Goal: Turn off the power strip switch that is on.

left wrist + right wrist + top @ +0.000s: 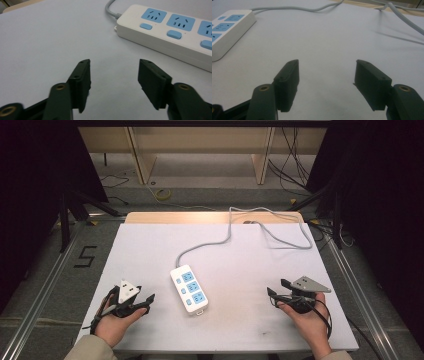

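A white power strip (189, 288) with blue sockets lies in the middle of the white table top (150, 245); its grey cable (227, 237) runs off toward the far edge. My left gripper (148, 303) rests low at the front left, pointing toward the strip, jaws apart with nothing between them. In the left gripper view the power strip (170, 35) is at the upper right, beyond the open gripper (113, 82). My right gripper (275, 288) sits at the front right, open and empty. The right gripper view has the power strip (227, 30) at the far left, past the gripper (327, 83).
The grey cable (317, 8) loops across the far part of the table. A wooden strip (210, 217) borders the table's far edge. Beyond it are floor cables (295, 167) and wooden furniture legs (142, 160). Metal rails (45, 285) flank the table.
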A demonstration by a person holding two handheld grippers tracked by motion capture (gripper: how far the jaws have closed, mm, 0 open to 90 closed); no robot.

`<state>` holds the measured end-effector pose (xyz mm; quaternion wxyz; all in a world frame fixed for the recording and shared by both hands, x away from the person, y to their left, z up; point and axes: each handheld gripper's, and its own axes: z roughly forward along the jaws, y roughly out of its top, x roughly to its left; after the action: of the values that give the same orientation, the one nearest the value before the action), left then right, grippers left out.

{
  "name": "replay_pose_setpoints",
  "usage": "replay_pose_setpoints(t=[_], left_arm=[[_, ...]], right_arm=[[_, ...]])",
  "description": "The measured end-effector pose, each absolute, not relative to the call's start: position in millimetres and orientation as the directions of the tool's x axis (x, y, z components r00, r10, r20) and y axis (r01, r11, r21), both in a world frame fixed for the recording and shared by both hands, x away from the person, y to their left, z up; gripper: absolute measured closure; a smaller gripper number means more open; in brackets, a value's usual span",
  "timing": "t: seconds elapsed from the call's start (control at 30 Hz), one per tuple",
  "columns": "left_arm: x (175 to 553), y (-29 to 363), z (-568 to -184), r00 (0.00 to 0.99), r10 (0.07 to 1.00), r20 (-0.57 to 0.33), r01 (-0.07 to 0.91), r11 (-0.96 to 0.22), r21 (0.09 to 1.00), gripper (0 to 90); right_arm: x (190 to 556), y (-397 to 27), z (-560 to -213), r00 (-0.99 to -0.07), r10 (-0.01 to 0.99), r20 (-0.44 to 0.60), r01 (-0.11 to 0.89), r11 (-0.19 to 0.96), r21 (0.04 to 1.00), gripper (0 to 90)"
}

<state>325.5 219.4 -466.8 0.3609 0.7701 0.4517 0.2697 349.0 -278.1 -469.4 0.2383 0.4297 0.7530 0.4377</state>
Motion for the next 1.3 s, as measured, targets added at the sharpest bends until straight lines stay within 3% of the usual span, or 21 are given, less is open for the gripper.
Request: replay_pose_setpoints(t=[0.3,0.8,1.3], left_arm=[[324.9,222.7,-464.6,0.437,0.895,0.086,0.512,-0.326,0.795,88.4],[336.9,210.3,-452.2,0.429,0.903,-0.017,0.566,-0.254,0.785,89.5],[350.6,193.3,-446.9,0.456,0.89,-0.008,0.577,-0.288,0.765,89.5]], right_arm=[[349.8,-276.6,-469.9,-0.522,0.853,0.013,0.44,0.256,0.861,37.4],[349.3,-274.0,-470.1,-0.512,0.859,0.028,0.447,0.239,0.862,37.2],[350.3,-272.1,-471.0,-0.517,0.855,0.029,0.449,0.242,0.86,37.4]])
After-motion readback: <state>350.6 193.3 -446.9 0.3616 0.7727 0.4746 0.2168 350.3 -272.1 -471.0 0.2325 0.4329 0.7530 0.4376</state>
